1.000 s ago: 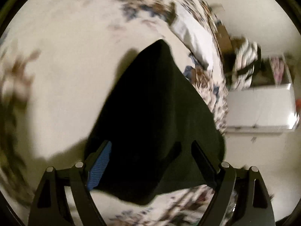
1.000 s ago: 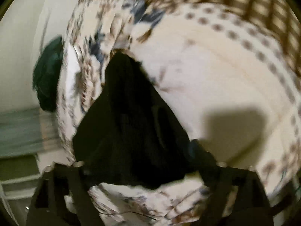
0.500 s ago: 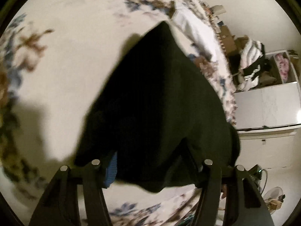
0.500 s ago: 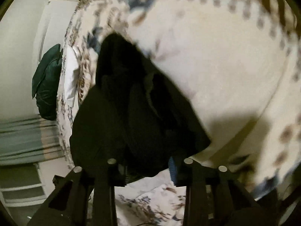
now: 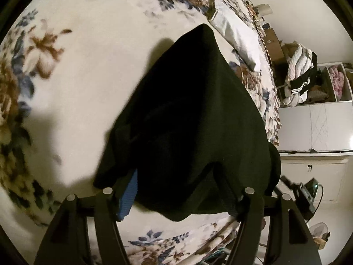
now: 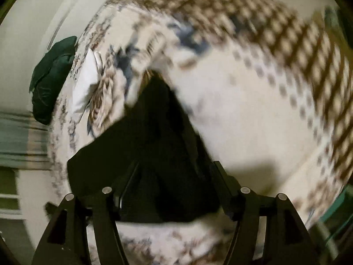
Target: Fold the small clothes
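Observation:
A small black garment (image 5: 187,119) hangs over the floral bedspread (image 5: 88,77). In the left wrist view its near edge drapes over my left gripper (image 5: 176,176); the fingers stand apart, with the blue pad (image 5: 129,194) showing beside the cloth. In the right wrist view the same garment (image 6: 158,154) hangs in front of my right gripper (image 6: 176,176), covering the fingertips. The right wrist view is blurred by motion. Whether either gripper pinches the cloth is hidden.
A white pillow (image 5: 238,39) lies at the bed's far side. White cabinets (image 5: 313,132) with piled clothes (image 5: 297,75) stand at the right. A dark green cushion (image 6: 50,79) leans at the left in the right wrist view.
Both grippers' fingers have drawn closer together. The garment has lifted and shifted with both grippers, filling more of each view. The right gripper is swinging fast.

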`<state>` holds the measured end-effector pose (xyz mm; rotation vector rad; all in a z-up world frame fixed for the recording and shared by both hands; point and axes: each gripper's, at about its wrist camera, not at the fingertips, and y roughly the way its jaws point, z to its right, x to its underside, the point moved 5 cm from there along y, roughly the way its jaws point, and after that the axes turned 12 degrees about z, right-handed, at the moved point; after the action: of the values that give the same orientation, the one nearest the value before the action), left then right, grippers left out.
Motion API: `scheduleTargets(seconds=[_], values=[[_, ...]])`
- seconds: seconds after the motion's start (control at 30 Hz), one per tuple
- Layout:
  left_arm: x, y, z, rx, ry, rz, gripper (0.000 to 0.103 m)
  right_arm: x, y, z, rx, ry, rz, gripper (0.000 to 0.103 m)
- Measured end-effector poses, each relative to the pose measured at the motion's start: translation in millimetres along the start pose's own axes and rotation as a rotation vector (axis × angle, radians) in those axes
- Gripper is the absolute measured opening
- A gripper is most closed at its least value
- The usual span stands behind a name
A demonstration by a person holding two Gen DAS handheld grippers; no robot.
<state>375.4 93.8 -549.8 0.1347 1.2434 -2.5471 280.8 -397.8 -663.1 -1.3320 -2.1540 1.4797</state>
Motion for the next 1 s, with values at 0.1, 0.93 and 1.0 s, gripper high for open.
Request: scheduleTargets(seconds=[0.1,0.93,1.0], values=[[0.3,6.3,1.4,-0.005,-0.007,-0.004,0.065,-14.5,19.0,-18.9,-0.001,-0.085,0.008,0.065],[3.0,6.1,-1.9,0.017,-0.010,0.004,0.065,-103.0,123.0,-48.1,0.162,-0.147,-0.247,0.010],[4.2,6.2,-3.8,0.023,-0.012,0.004,0.065,-112.0,105.2,-32.1,0.060,0.072,-0.184,0.009]])
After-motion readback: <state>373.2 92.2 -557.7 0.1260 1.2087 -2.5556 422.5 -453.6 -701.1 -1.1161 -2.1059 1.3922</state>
